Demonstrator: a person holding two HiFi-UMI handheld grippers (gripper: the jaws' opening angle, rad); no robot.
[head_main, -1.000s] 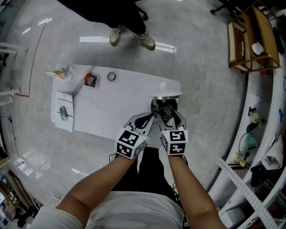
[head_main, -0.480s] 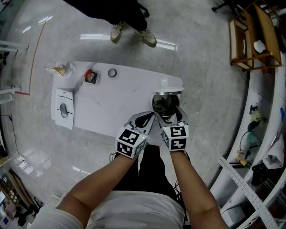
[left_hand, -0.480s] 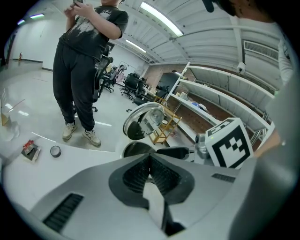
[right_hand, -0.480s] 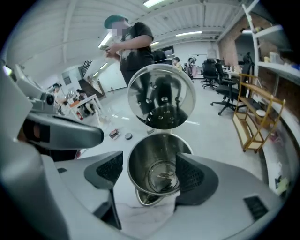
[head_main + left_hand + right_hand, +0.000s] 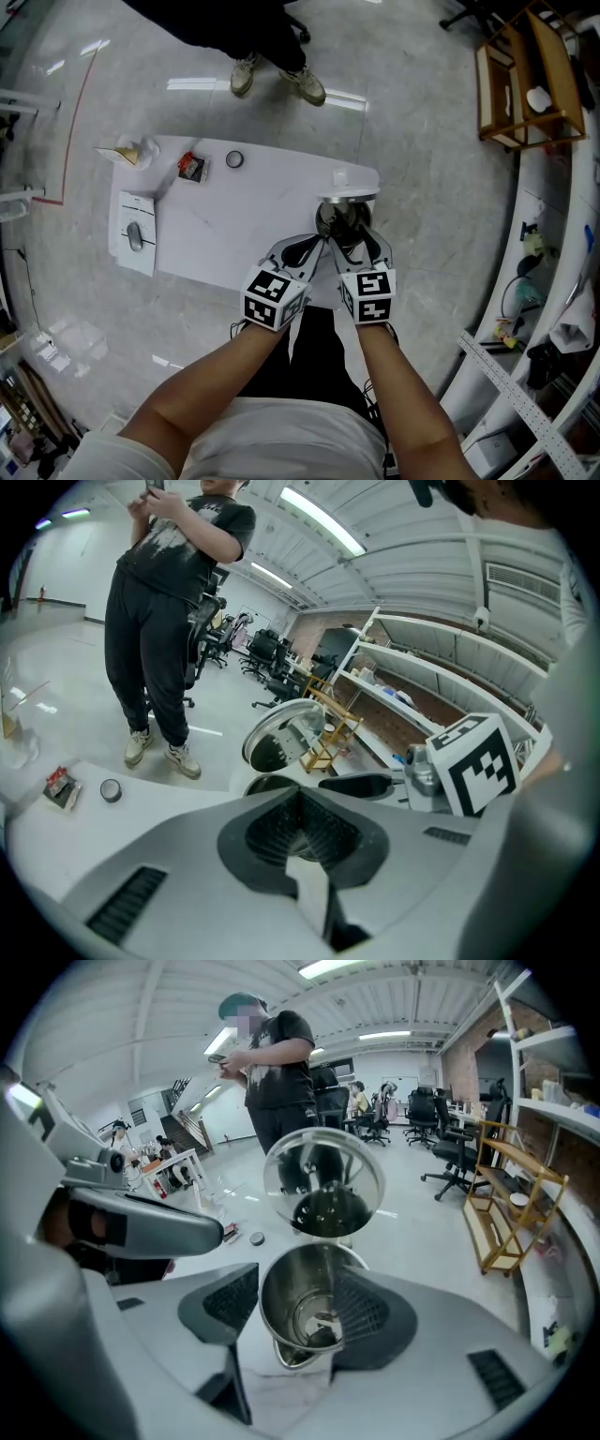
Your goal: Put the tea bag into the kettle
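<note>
A steel kettle [image 5: 342, 221] stands at the white table's right end with its lid [image 5: 349, 197] tipped up and open. My left gripper [image 5: 314, 246] hovers just left of the kettle. In the left gripper view it [image 5: 302, 841] is shut on a white paper piece, seemingly the tea bag [image 5: 307, 892], before the kettle mouth [image 5: 272, 785]. My right gripper [image 5: 298, 1307] straddles the kettle [image 5: 309, 1312]. Its jaws are closing: the right pad [image 5: 370, 1312] is at the wall, the left pad stands apart. Something small lies on the kettle's floor; I cannot tell what.
On the table [image 5: 234, 225] lie a red packet [image 5: 191, 167], a small ring [image 5: 234, 160], a paper bag [image 5: 131, 152] and a white pad with a mouse [image 5: 134, 232] at the left end. A person [image 5: 277, 80] stands beyond the far edge. A wooden shelf [image 5: 530, 80] is at right.
Both grippers stay at the kettle. The right gripper edged slightly forward beside it half a second ago and has settled back; the lid remains up.
</note>
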